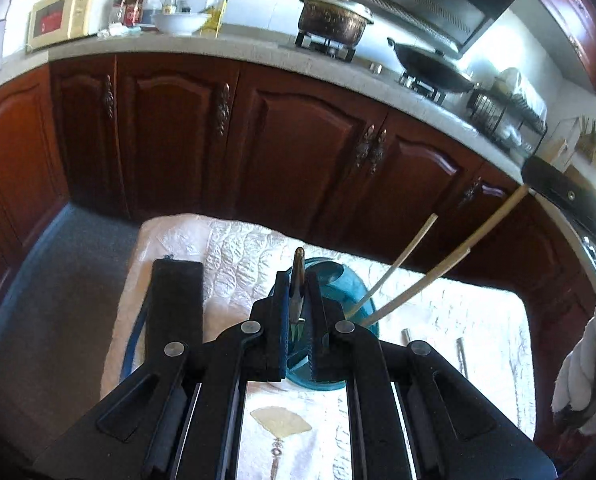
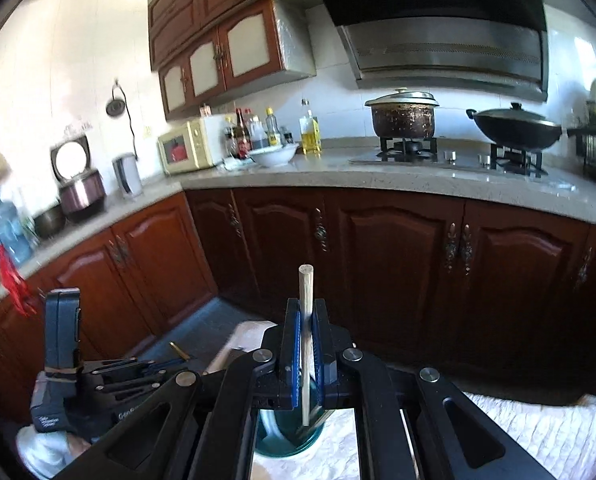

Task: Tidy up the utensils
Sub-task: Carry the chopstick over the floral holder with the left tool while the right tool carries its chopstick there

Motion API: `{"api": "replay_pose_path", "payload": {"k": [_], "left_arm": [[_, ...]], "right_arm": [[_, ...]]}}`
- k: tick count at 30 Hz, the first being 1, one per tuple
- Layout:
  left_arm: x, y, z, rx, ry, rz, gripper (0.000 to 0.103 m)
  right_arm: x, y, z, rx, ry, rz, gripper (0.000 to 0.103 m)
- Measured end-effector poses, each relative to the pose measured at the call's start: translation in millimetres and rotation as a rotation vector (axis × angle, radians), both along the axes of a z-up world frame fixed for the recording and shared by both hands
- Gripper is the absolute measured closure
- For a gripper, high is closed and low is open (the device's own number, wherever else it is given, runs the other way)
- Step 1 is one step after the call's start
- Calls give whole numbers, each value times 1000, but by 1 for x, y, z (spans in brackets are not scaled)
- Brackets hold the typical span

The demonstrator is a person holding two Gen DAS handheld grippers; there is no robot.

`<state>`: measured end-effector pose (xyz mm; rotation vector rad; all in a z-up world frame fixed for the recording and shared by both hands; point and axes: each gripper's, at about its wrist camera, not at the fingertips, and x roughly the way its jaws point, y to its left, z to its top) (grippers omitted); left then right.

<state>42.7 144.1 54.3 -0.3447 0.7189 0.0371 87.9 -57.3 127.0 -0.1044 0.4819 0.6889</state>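
A: What is each claw doing?

B: The left gripper (image 1: 298,280) pinches a metal utensil (image 1: 297,280) upright above the teal cup (image 1: 353,292); the right gripper (image 2: 306,320) pinches a wooden chopstick (image 2: 305,312), its lower end inside the same cup (image 2: 286,440).

A: Which step is this?

B: Probably dropping utensils into the cup, which already holds two chopsticks (image 1: 401,264); next, each claw should lower, then loosen; metal pieces (image 1: 461,352) remain on the white cloth (image 1: 234,248).
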Motion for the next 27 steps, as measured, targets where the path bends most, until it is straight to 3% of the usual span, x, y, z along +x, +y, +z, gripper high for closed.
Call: {"api": "replay_pose_path", "payload": {"k": [4,17,24,27], "left_arm": [[15,-5,-16,19,27,-12,97],[42,-14,-61,26,119,-13,97],[46,-19,-72,28,142,-6,97],[46,-19,-74,29,148,0,97]], "right_arm": [[16,17,-21,-25,31,-2,98],[67,36,-96,-49,249,1,98],[70,31,-97,-38,258,-8,97],[67,26,-92,-24,258,-4,77]]}}
